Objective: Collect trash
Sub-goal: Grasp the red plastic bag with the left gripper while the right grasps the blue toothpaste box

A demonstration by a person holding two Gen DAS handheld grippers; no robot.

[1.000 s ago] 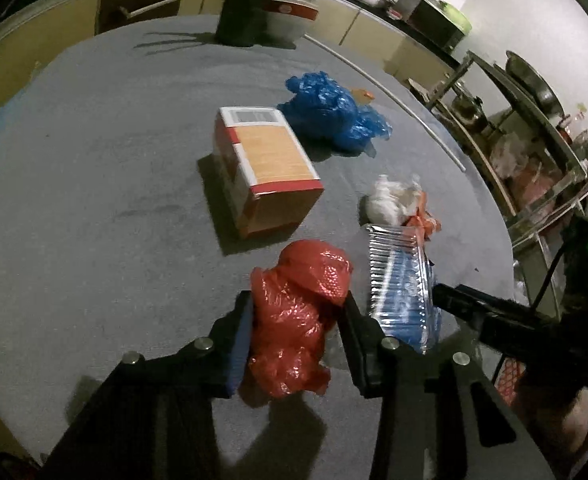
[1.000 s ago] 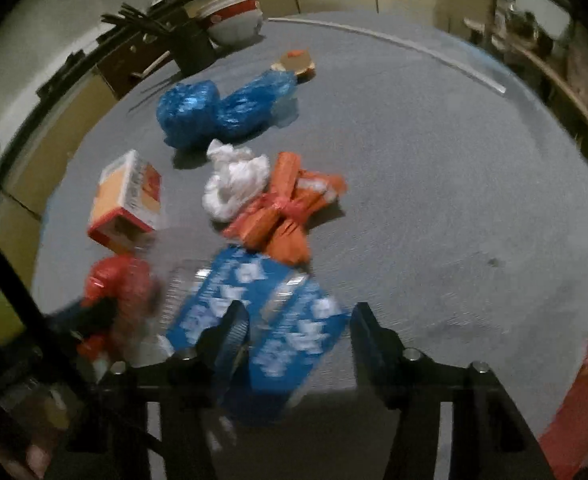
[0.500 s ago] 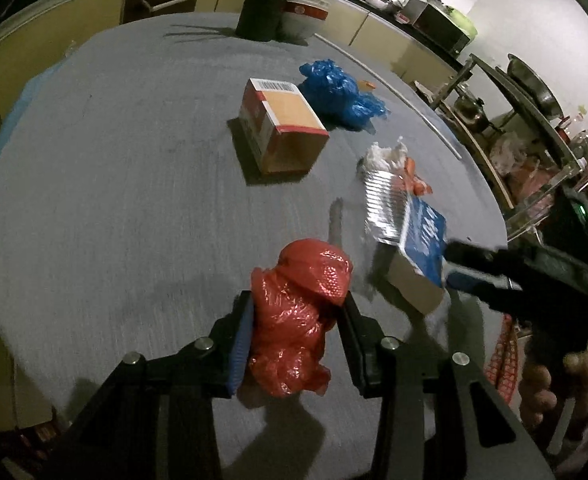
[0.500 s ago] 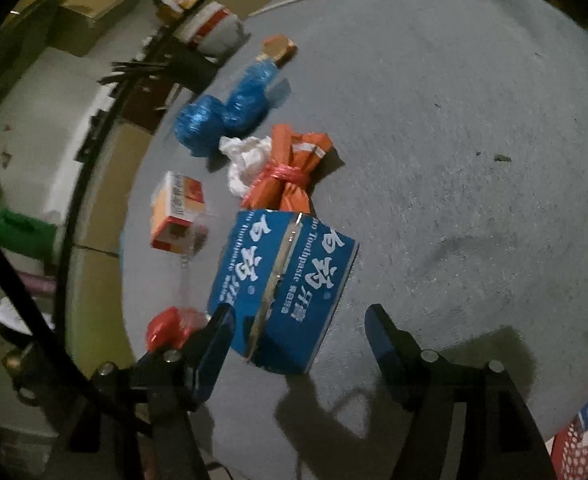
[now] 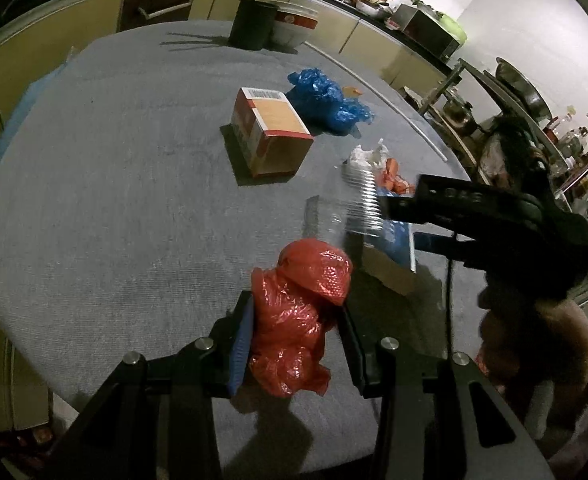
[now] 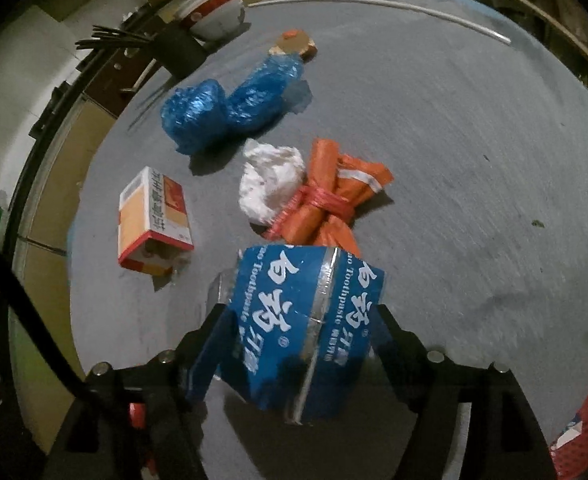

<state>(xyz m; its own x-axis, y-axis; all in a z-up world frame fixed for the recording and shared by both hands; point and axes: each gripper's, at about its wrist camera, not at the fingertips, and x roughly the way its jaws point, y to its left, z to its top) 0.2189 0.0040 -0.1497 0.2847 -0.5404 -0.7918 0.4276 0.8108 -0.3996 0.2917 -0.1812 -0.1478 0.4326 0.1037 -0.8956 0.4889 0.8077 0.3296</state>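
My left gripper (image 5: 295,304) is shut on a crumpled red plastic bag (image 5: 294,332), held just above the grey round table (image 5: 114,200). A blue toothpaste box (image 6: 305,320) sits tilted between the fingers of my right gripper (image 6: 299,312), whose jaws are opening. The box fills the gap and lies against the left finger, but I see no squeeze on it. In the left wrist view the right gripper (image 5: 409,226) comes in from the right over the box (image 5: 393,236). A clear ribbed plastic tray (image 5: 357,208) sticks out of the box.
Behind the box lie an orange tied bundle (image 6: 329,200), a white crumpled wad (image 6: 272,184), blue plastic bags (image 6: 230,104) and an orange-and-white carton (image 6: 154,220). At the far edge stand a black holder (image 5: 252,24) and a bowl (image 6: 214,12). A hand (image 5: 533,340) grips the right tool.
The left gripper drew back toward the near table edge with the red bag. The toothpaste box tipped up from lying flat, and the right jaws widened as the box came deeper between them.
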